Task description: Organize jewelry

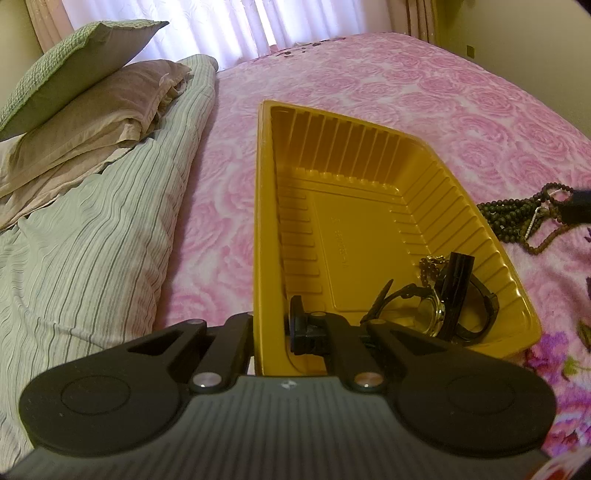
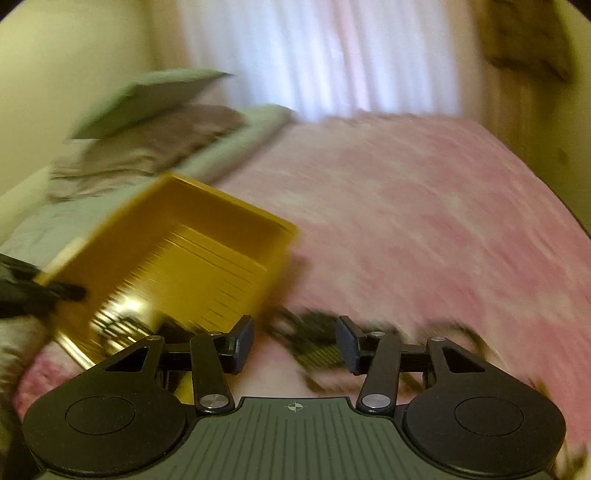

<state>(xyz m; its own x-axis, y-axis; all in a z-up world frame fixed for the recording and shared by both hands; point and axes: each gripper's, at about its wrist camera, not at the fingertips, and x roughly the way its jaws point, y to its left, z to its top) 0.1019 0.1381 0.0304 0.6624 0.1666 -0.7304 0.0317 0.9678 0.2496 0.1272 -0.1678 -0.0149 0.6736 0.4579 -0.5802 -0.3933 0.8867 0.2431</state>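
Observation:
A yellow ribbed plastic tray [image 1: 369, 236] lies on the pink bed. My left gripper [image 1: 271, 325] is shut on the tray's near left rim. In the tray's near right corner lie a wristwatch [image 1: 430, 314], a black strap [image 1: 456, 284] and a small bead piece [image 1: 430, 266]. Dark bead necklaces [image 1: 517, 218] lie on the bed right of the tray. In the blurred right wrist view my right gripper [image 2: 295, 343] is open and empty just above the dark beads [image 2: 317, 343], with the tray [image 2: 177, 258] to its left.
A pink rose-patterned bedspread [image 1: 424, 92] covers the bed. A striped folded duvet [image 1: 92, 240] and stacked pillows [image 1: 85, 92] lie to the left. White curtains [image 1: 258, 26] hang behind. The left gripper shows at the left edge in the right wrist view [image 2: 22, 291].

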